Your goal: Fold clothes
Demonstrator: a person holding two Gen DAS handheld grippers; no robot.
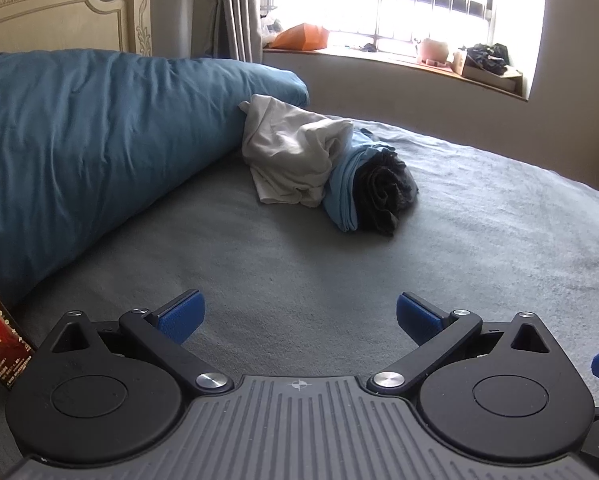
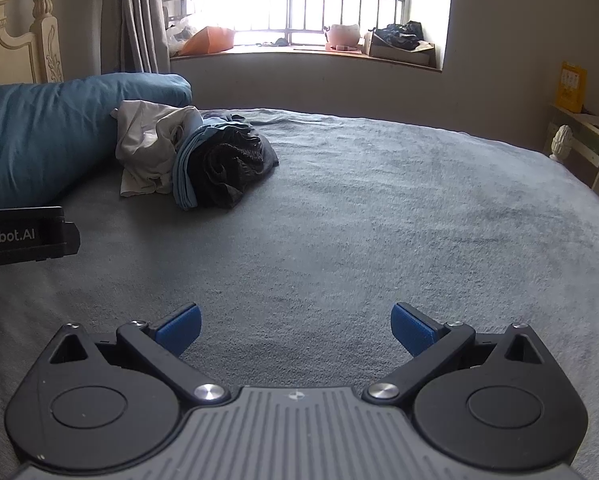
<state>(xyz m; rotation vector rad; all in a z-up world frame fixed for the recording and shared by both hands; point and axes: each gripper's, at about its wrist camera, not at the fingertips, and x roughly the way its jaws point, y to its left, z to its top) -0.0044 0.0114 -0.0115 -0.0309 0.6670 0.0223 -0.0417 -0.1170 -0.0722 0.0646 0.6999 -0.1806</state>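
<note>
We see a bed covered in grey, matt, fuzzy cloth. Crumpled cloth pile near its head edge: off-white shirt thin, smooth; light blue garment; dark garment, coarser knit look. Blue duvet soft matt cloth. Headboard painted carved wood. Fingers: matt black plastic, blue ribbed pads, shiny metal rivets.

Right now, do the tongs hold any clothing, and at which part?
Nothing is held. The left tongs and right tongs are both open above the bed, apart from the clothes pile.
</note>
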